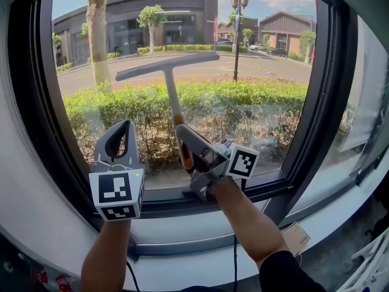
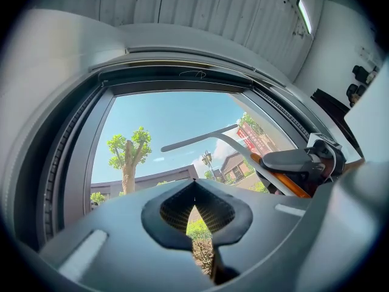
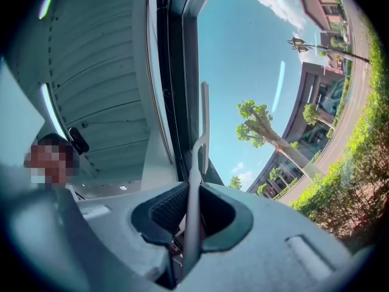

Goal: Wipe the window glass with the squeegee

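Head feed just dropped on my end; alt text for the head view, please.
The right gripper holds a squeegee by its handle, its blade raised before the window glass. The left gripper is shut and empty beside it.

Squeegee [image 1: 166,66]: matt grey bar and shaft, plastic or painted metal, hard to tell which; glossy orange grip.
Window glass [image 1: 261,108]: smooth and clear, faintly hazed low on the right.
Window frame [image 1: 331,90]: dark, matt, smooth.
Left gripper [image 1: 126,126], right gripper [image 1: 181,129]: matt grey plastic shells.
Pads [image 2: 176,208]: dark, finely ribbed.
Marker cube [image 1: 117,193]: matt white faces, black print.
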The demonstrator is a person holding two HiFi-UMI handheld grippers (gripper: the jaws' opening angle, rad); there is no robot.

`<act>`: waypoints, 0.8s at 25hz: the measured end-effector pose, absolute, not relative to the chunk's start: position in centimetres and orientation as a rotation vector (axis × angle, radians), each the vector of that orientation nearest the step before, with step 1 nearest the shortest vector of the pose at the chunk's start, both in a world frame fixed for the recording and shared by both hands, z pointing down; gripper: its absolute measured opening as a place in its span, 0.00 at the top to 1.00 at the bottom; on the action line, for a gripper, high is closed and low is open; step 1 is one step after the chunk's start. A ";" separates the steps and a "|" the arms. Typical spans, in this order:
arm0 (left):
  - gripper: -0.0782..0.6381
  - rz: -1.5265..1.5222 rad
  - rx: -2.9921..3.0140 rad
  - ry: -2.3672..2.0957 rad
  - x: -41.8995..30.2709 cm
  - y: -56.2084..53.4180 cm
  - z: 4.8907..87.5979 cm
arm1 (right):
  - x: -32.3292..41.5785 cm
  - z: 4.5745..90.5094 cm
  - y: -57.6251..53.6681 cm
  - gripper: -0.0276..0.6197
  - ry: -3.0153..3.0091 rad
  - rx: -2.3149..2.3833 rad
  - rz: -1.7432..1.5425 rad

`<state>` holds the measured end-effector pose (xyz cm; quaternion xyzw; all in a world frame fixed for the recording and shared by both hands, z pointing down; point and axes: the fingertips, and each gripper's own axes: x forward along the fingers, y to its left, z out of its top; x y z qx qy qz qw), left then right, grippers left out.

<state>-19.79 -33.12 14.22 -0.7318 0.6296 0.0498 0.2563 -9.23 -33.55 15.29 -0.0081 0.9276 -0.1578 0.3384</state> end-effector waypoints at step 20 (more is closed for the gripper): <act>0.87 0.223 -1.832 1.609 -16.9 -31.7 4.2 | -5.1 2.2 -33.3 0.88 2.396 0.029 -0.135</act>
